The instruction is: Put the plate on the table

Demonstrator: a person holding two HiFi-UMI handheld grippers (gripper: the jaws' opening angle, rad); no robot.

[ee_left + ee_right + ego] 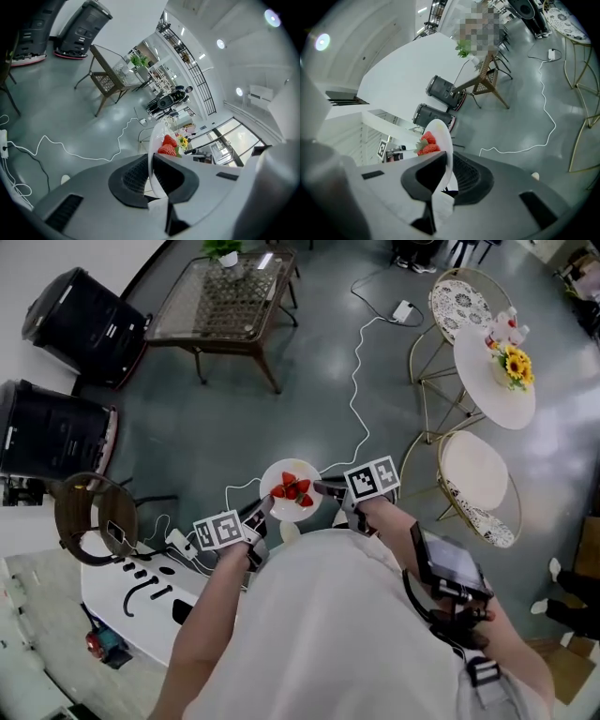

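A small white plate [281,507] with red strawberries [292,489] on it is held in the air over the grey floor, between my two grippers. My left gripper [266,510] is shut on its left rim and my right gripper [322,489] is shut on its right rim. In the left gripper view the plate [152,154] shows edge-on between the jaws, strawberries [168,145] above. The right gripper view also shows the plate [443,140] clamped edge-on, with the strawberries [427,143] beside it. A round white table [502,390] stands at the far right.
The round table carries yellow flowers [517,367] and a small figure [504,329]. Two gold-framed chairs [473,484] flank it. A glass-topped table [225,292] stands at the back. A white cable [356,381] runs over the floor. Black machines [80,315] are on the left.
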